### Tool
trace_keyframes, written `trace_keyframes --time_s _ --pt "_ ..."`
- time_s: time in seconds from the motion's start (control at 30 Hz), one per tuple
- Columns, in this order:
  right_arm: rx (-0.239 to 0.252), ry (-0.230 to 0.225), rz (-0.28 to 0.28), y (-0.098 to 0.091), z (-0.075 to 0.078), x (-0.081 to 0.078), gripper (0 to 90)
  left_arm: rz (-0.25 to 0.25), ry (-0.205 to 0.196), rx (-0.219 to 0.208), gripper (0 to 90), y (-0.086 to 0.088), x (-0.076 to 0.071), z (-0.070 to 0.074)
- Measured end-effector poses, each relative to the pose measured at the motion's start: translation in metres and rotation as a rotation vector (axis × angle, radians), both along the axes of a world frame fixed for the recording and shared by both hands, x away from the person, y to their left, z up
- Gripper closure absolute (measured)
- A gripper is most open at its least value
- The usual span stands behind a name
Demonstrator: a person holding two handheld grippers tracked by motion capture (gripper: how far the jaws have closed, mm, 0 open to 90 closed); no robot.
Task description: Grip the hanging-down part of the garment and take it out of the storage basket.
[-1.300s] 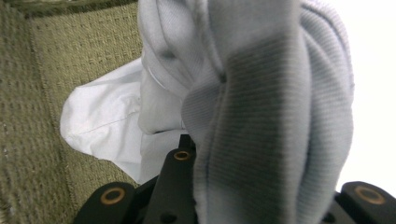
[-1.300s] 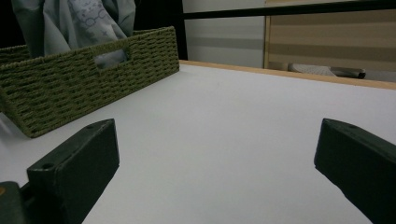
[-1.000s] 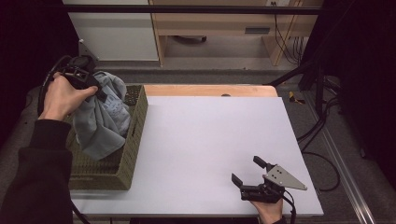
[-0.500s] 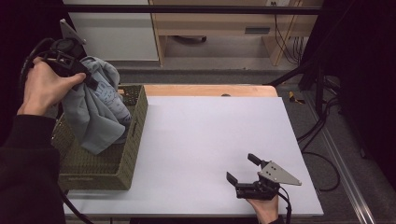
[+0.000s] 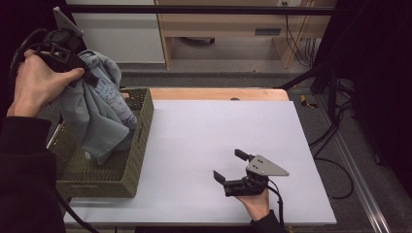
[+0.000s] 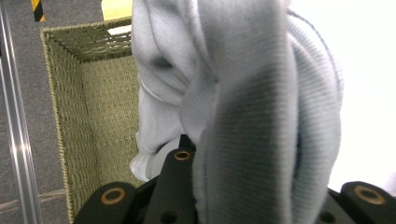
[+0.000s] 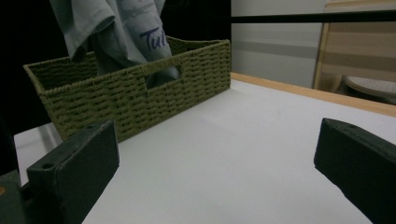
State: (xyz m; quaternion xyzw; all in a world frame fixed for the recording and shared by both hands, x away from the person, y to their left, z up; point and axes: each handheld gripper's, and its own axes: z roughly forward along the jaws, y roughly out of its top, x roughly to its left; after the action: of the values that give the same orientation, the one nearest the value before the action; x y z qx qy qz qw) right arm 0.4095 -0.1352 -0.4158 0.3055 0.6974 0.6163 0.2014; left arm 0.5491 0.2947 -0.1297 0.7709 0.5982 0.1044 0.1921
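Lifting out of the woven basket at the left of the high view, the pale grey garment now hangs higher than a second ago, only its lower folds still inside, so the pull-out looks nearly done. The left gripper, upper left, is clamped tight on a bunch of the cloth. The right gripper has slid leftward along the white table at lower centre, jaws spread wide and holding nothing, apparently hovering just off the surface
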Motion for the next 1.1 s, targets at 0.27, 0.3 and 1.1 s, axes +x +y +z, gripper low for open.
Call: trace_keyframes --time_s 0.27,0.3,1.1 --pt "-0.003 -0.012 0.063 0.048 0.013 0.021 0.7 -0.005 0.000 -0.003 80.8 0.000 -0.001 0.002" --pt "0.003 -0.006 0.070 0.053 0.015 0.022 0.7 -0.006 0.001 -0.005 80.8 0.000 -0.001 0.002" --pt "0.012 -0.017 0.209 0.172 0.028 0.076 1.4 -0.030 0.017 0.008 80.8 -0.012 0.002 -0.004"
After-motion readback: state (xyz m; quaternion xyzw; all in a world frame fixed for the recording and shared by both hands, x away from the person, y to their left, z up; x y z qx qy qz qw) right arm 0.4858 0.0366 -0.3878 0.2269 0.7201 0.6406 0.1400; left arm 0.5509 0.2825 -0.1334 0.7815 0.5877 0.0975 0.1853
